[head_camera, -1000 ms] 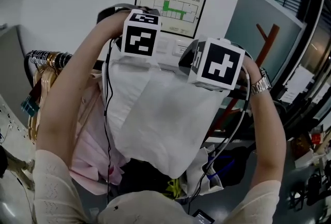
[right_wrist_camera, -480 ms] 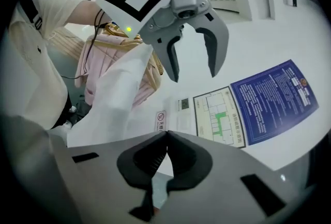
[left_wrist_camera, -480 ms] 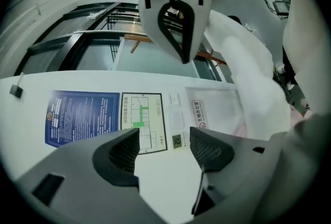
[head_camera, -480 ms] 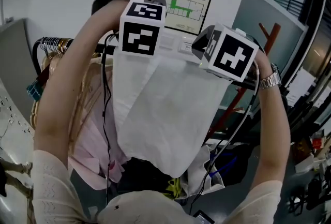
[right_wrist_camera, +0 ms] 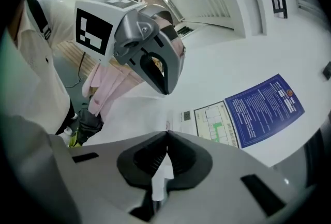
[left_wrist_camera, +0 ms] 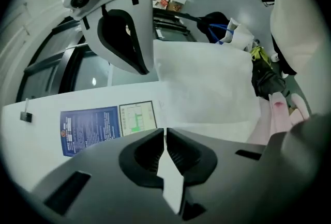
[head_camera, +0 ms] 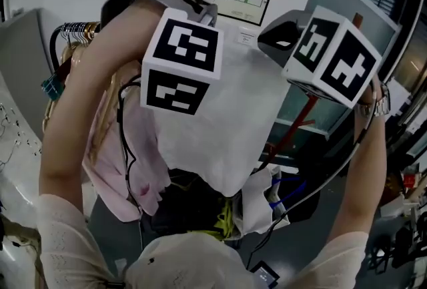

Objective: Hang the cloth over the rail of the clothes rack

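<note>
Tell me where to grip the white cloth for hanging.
Grip the white cloth along its top edge, toward each end, coming in from the person's side: it hangs flat and spread below that edge. The left hand-held gripper, whose jaws have just been closing, and the right hand-held gripper pinch it there.

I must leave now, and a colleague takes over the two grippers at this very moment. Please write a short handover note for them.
Left gripper: its fingers have just been closing and now pinch the top edge of the white cloth.
Right gripper: shut on the same edge.
Cloth: held up and spread between both grippers, hanging in front of the clothes rack. The rail is hidden behind it.
Done: cloth gripped and raised.
Left: lay it over the rail, then release.
</note>
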Motion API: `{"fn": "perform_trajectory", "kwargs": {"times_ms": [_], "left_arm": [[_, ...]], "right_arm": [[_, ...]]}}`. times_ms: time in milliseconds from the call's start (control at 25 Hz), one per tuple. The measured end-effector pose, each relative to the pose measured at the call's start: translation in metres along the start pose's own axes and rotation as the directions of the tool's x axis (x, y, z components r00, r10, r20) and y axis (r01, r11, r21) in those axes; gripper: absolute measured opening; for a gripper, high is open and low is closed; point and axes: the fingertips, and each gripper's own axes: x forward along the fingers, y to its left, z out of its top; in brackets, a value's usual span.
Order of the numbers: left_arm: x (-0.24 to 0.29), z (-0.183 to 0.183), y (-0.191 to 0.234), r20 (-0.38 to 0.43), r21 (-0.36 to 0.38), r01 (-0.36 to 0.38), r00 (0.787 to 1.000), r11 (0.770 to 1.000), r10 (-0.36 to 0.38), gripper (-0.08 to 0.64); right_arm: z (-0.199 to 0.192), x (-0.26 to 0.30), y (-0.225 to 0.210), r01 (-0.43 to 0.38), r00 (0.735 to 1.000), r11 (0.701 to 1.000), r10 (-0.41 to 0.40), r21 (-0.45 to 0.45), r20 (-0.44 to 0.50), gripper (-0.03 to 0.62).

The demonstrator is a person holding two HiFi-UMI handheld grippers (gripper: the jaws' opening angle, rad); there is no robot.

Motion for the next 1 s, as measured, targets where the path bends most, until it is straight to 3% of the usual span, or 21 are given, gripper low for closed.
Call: {"fn": "perform_trajectory", "kwargs": {"times_ms": [280, 400, 680, 880, 1000], "left_arm": [[0.004, -0.001, -0.037, -0.042, -0.055, -0.047, 0.998, 0.997, 0.045, 0.028], [0.007, -0.003, -0.044, -0.031, -0.089, -0.01, 0.999, 0.996, 0.008, 0.03], [-0.005, 0.008, -0.04, -0.044, -0.091, -0.022, 0.999, 0.996, 0.018, 0.116], [0.004, 0.01, -0.037, -0.069, -0.093, -0.028, 0.997, 0.995, 0.022, 0.124], [0.013, 0.007, -0.035, -0.07, -0.092, -0.068, 0.996, 0.993, 0.062, 0.123]], "right_arm": [[-0.017, 0.002, 0.045, -0.024, 0.999, 0.999, 0.023, -0.028, -0.029, 0.018], [-0.023, 0.002, 0.053, -0.033, 0.999, 0.999, 0.032, -0.038, -0.039, 0.018], [-0.026, -0.001, 0.047, 0.019, 0.999, 0.998, -0.021, -0.061, -0.04, 0.025], [-0.034, 0.006, 0.041, 0.048, 0.993, 0.997, -0.054, -0.06, -0.107, 0.071], [-0.041, 0.01, 0.041, 0.052, 0.988, 0.998, -0.058, -0.046, -0.143, 0.071]]}}
